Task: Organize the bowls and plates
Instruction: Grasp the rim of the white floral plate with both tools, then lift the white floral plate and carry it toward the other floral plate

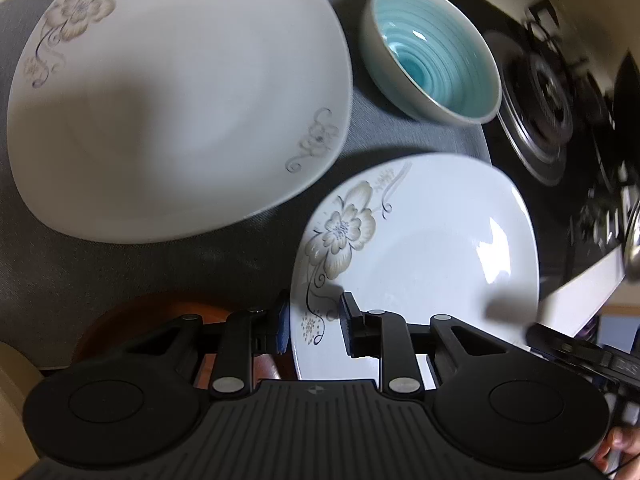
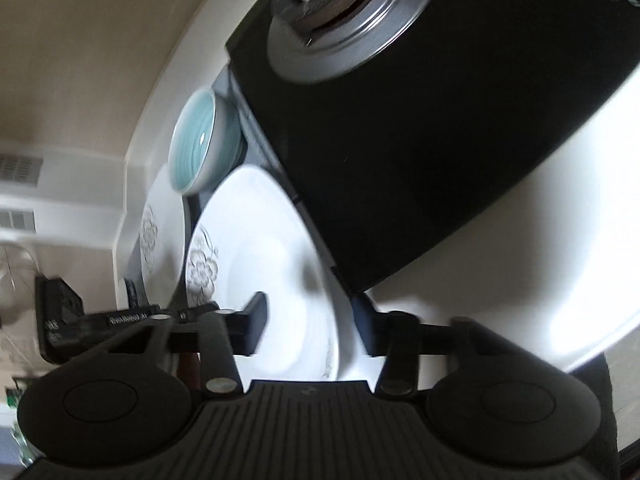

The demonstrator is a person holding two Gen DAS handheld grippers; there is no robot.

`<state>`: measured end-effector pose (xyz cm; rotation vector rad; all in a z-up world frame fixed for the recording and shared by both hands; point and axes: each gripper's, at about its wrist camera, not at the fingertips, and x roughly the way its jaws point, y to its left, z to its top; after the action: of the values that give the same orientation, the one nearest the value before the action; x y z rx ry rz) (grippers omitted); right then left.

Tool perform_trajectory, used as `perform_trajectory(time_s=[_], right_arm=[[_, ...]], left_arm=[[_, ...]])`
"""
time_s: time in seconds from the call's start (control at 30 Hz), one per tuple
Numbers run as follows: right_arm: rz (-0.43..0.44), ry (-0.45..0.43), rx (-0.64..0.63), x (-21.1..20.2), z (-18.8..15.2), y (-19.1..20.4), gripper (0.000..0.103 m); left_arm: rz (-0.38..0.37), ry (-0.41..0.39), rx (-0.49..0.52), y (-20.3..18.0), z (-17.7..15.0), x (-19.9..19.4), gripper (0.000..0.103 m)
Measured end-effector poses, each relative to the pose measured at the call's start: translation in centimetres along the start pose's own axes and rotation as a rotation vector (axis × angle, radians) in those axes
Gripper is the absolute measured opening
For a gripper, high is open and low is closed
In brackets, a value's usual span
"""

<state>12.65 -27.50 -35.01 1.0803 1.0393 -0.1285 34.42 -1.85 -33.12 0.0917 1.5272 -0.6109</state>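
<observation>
So on the far left there's the big white plate [image 1: 168, 96] with the grey-brown flower print, sitting flat on a grey mat [image 1: 120, 276]. Near the bottom left edge a brown dish [image 1: 132, 320] peeks out from behind the gripper body, can't tell much more about it.

Next over, the left gripper [image 1: 314, 326] comes down on the near left rim of the smaller flowered plate [image 1: 420, 256]. The rim sits right between its two fingers [image 1: 352, 320], one outside the edge and one over the plate's face by the flower stem. The gap is narrow, and it looks clamped onto the rim, though the blur makes the actual pad contact hard to confirm.

Beyond that smaller plate, further back, is the turquoise bowl [image 1: 432, 52] with a pale outside, upright on the mat, just beside the big plate and apart from the small one. Right of the bowl is the black stovetop [image 1: 520, 152] with a silver burner [image 1: 548, 96].

From the right wrist camera the same small plate [image 2: 272, 248] shows with the right gripper [image 2: 310, 322] straddling its right rim, one finger [image 2: 254, 324] over the plate's face and the other out past the edge by the stove [image 2: 420, 160]. Its gap is also small and it seems closed on the rim, but that view is smeared. The bowl [image 2: 200, 148] and the big plate [image 2: 160, 232] sit beyond, and the left gripper's body [image 2: 60, 320] pokes in at the left.
</observation>
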Motion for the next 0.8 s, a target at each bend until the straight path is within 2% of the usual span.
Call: perform_trajectory(time_s=[0.1,0.27,0.43,0.5,0.57,0.6,0.7,0.73,0.8], right_arm=[[-0.052,-0.017,-0.043,0.3,-0.3,0.7,0.026],[0.006,-0.05,-0.035,-1.9,-1.1,-0.6,0.02],[-0.007,-0.052,-0.002,-1.8,-1.5,-2.3,0.017],[0.019,-0.041,0.025,-1.6,-1.7,-2.8,0.019],[0.055,-0.016,0.041,-0.9,-1.9,-3.3,0.024],[0.057,-0.005,0.033,-0.4,-1.9,-3.3,0.024],[0.034,-0.012,-0.012,-0.1,-2.3,-2.6,0.024],[0.045,-0.019,-0.008,-0.3,-2.3,-2.7,0.023],[0.069,-0.046,0.013,-1.1,-2.3,-3.1,0.019]], left_arm=[[0.018,-0.003,0.023,-0.4,-0.5,-0.4,0.027],[-0.051,0.026,0.019,-0.1,-1.3,-0.2,0.027],[-0.056,0.026,0.046,-1.0,-1.5,0.5,0.027],[-0.075,0.027,0.042,-1.0,-1.4,0.6,0.035],[-0.116,0.019,0.024,-0.6,-1.7,0.4,0.052],[-0.112,0.01,0.025,-0.8,-1.8,0.3,0.053],[0.027,-0.009,0.118,-3.3,-2.2,0.3,0.044],[0.052,-0.02,0.129,-4.0,-2.2,0.4,0.042],[0.025,-0.027,0.108,-3.8,-2.3,-0.2,0.036]])
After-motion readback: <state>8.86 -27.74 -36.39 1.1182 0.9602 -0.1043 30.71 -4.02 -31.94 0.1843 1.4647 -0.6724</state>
